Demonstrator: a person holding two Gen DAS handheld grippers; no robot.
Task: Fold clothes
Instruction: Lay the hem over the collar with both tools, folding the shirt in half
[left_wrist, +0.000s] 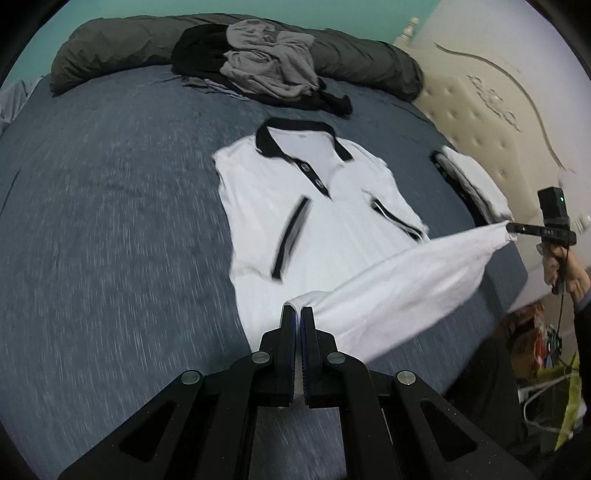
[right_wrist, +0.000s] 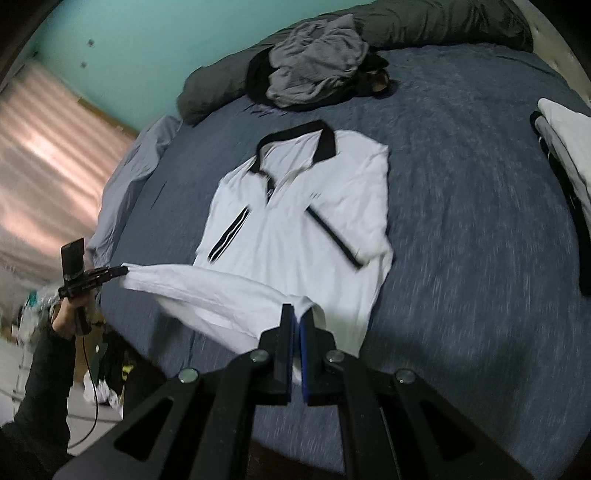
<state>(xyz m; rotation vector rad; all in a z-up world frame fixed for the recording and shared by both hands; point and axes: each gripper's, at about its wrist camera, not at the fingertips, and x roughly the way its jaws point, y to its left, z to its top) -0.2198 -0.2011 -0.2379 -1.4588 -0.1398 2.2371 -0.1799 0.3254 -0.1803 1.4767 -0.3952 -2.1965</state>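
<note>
Lying front-up on the blue bed (left_wrist: 110, 221), a white polo shirt (left_wrist: 273, 206) with a black collar is seen, its collar toward the far side and both short sleeves already folded in across the chest. The sleeve cuffs, trimmed in black, are laid slanting on either side of the button placket.

The shirt's bottom hem is lifted off the bed and stretched between the two claws. The left claw (left_wrist: 298, 312) is clamped on one hem corner, white cloth being pinched between its closed fingers. The right claw (right_wrist: 301, 312) is likewise clamped on the other hem corner. From the left wrist view the right claw (left_wrist: 511, 226) is seen at the far end of the raised hem, carried by a hand (left_wrist: 565, 273); from the right wrist view the left claw (right_wrist: 123, 271) is seen the same way, held by the other hand (right_wrist: 66, 317). Between the two corners the hem hangs in a slack band above the lower part of the shirt.

Behind the collar, a crumpled grey garment (left_wrist: 269, 62) is heaped on dark clothing, with a long dark green bolster (left_wrist: 122, 44) beyond it. A folded stack of clothes (right_wrist: 565, 147) is placed near the padded headboard (left_wrist: 498, 110). Much of the bed is blurred.
</note>
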